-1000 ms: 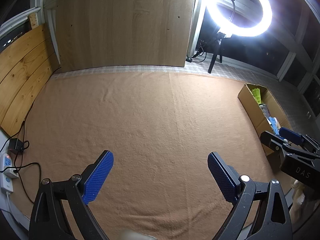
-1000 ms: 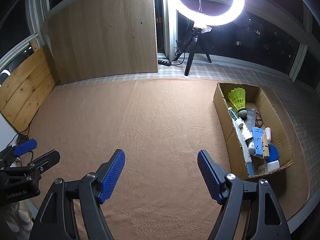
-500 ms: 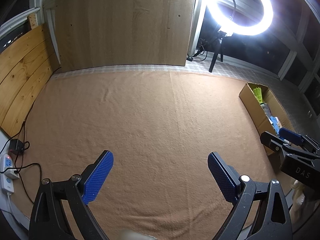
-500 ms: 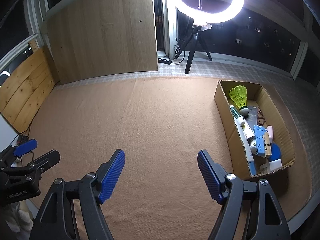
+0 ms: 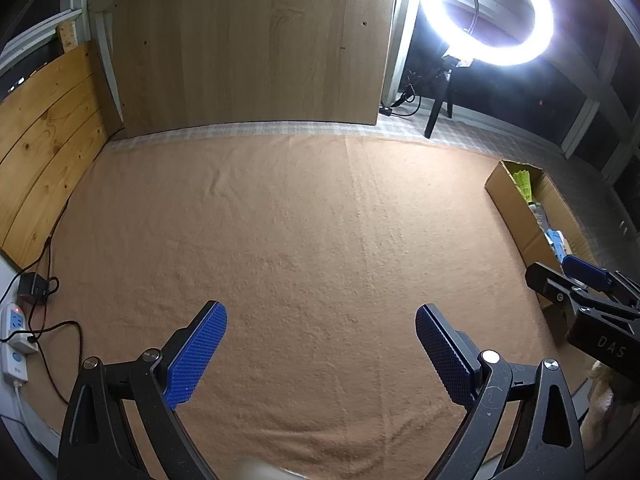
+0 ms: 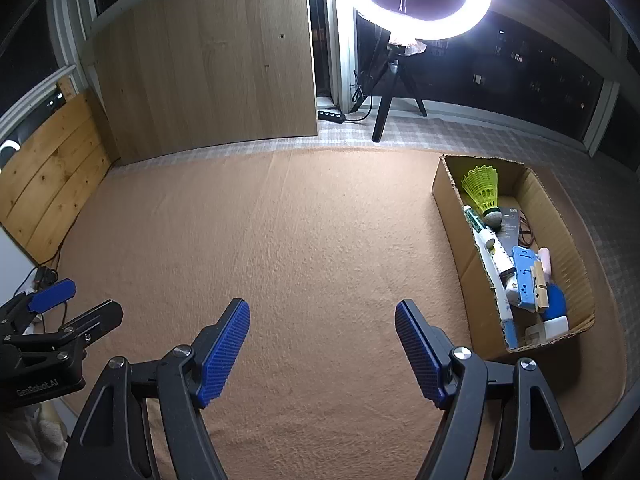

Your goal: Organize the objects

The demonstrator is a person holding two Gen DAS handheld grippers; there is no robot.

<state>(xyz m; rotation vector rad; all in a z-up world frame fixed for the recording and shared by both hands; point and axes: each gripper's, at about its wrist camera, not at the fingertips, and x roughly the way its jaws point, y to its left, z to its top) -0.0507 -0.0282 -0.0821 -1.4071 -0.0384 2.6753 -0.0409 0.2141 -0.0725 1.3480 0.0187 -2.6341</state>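
Though box visible, near wall hides contents.

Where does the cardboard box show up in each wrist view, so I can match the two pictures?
Left wrist view: cardboard box at the right edge, partly behind the right gripper.
Right wrist view: the box sits at centre right on the tan blanket, contents visible.
Shared landmark: the ring light, top right in both.

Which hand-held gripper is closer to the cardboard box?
Right. The right hand-held gripper hangs open just beside the box; the left hand-held gripper is farther, beyond the right one.
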